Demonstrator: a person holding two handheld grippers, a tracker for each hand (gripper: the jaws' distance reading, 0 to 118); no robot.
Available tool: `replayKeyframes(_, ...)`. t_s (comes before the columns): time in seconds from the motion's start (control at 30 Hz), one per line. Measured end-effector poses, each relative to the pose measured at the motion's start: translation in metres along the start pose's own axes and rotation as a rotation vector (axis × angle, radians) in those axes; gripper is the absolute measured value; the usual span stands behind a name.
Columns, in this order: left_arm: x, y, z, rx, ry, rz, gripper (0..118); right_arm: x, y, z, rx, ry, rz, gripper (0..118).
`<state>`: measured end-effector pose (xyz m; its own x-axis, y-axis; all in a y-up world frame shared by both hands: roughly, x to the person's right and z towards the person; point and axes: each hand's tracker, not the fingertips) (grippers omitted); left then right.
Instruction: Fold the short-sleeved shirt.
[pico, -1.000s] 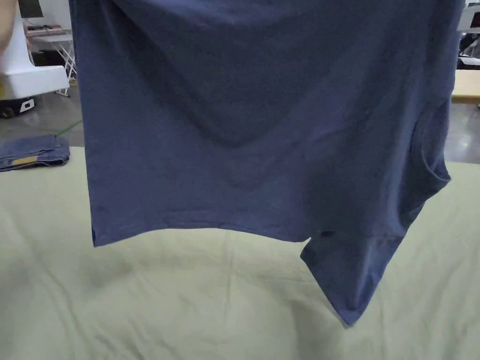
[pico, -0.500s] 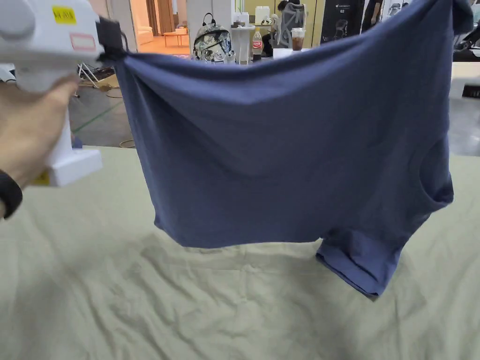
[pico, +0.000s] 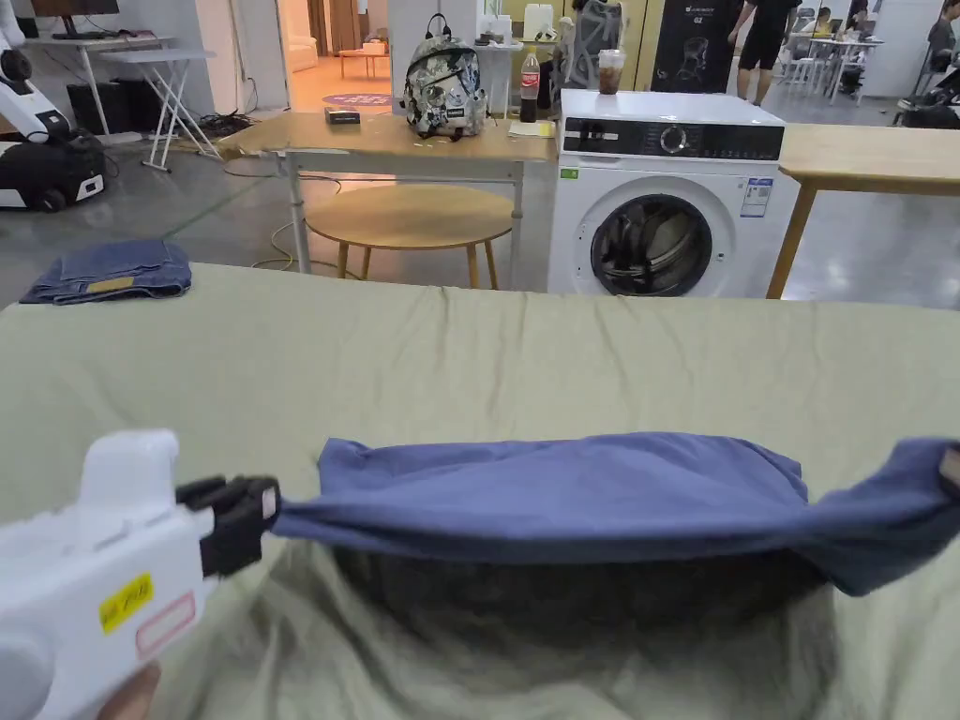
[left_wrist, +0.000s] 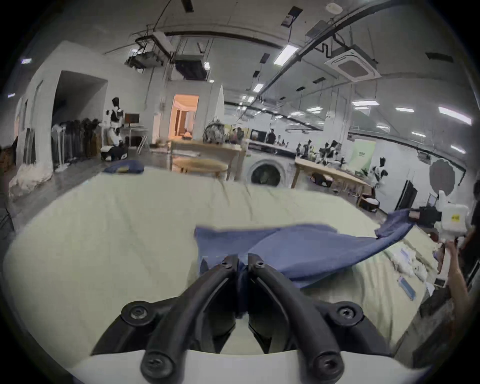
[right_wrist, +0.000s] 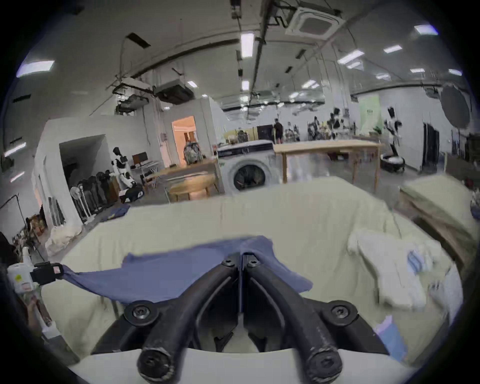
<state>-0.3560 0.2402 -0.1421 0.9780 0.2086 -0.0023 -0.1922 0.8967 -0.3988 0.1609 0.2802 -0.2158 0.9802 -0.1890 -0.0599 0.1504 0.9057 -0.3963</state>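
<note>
fingers (left_wrist: 255, 265): both pairs clamped | hold: blue shirt (pico: 562, 492) | stretched above bed (pico: 469, 366)

Blue shirt (pico: 581, 492) stretched level, sagging above sheet.

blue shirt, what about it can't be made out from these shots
- Head view: the right gripper's grip is cut off by the picture's right edge, where the blue shirt runs out.
- Head view: the bed sheet under the shirt lies in shadow, so contact there is unclear.
- Left gripper view: the left gripper hides the pinched part.
</note>
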Motion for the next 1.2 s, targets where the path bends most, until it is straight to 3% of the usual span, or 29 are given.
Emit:
replayKeyframes(0.1,-0.017,-0.050,0.038,-0.059,0.016,0.077,1,0.021,-0.069,0.041,-0.096,-0.053,-0.076,0)
replayKeyframes(0.13,-0.023,-0.062,0.050,-0.160,0.018,0.136,1,0.026,-0.089,0.054,-0.127,-0.089,-0.113,0)
replayKeyframes(0.2,-0.025,-0.085,0.076,-0.105,0.036,0.184,1,0.034,-0.119,0.072,-0.199,-0.082,-0.159,0)
replayKeyframes(0.27,-0.022,-0.100,0.089,-0.166,0.030,0.179,1,0.039,-0.148,0.082,-0.267,-0.129,-0.151,0)
replayKeyframes(0.4,-0.017,-0.126,0.091,-0.243,0.095,0.064,1,0.046,-0.180,0.079,-0.353,-0.142,-0.120,0)
replayKeyframes(0.47,-0.031,-0.135,0.087,-0.264,0.074,0.074,3,0.046,-0.188,0.076,-0.336,-0.140,-0.100,4)
replayKeyframes(0.5,-0.020,-0.141,0.078,-0.258,0.076,0.065,12,0.044,-0.190,0.074,-0.324,-0.135,-0.068,16)
replayKeyframes(0.57,-0.023,-0.140,0.065,-0.298,0.118,0.044,47,0.036,-0.191,0.071,-0.334,-0.141,0.015,58)
replayKeyframes(0.63,-0.011,-0.137,0.064,-0.262,0.154,-0.040,59,0.027,-0.188,0.067,-0.330,-0.147,0.030,60)
replayKeyframes(0.73,0.010,-0.121,0.061,-0.196,0.117,-0.092,64,0.006,-0.178,0.063,-0.302,-0.142,0.119,62)
replayKeyframes(0.93,0.049,-0.078,0.035,-0.101,0.028,-0.111,64,-0.036,-0.153,0.042,-0.228,-0.066,0.148,63)
replayKeyframes(1.03,0.056,-0.062,0.023,-0.074,-0.031,-0.046,63,-0.050,-0.140,0.037,-0.193,-0.048,0.177,62)
replayKeyframes(1.1,0.059,-0.055,0.019,-0.064,-0.035,-0.040,56,-0.056,-0.132,0.036,-0.175,-0.051,0.182,59)
replayKeyframes(1.13,0.062,-0.052,0.018,-0.056,-0.030,-0.036,49,-0.057,-0.127,0.036,-0.167,-0.046,0.178,54)
replayKeyframes(1.2,0.065,-0.048,0.018,-0.042,-0.053,-0.030,19,-0.057,-0.119,0.036,-0.141,-0.039,0.147,20)
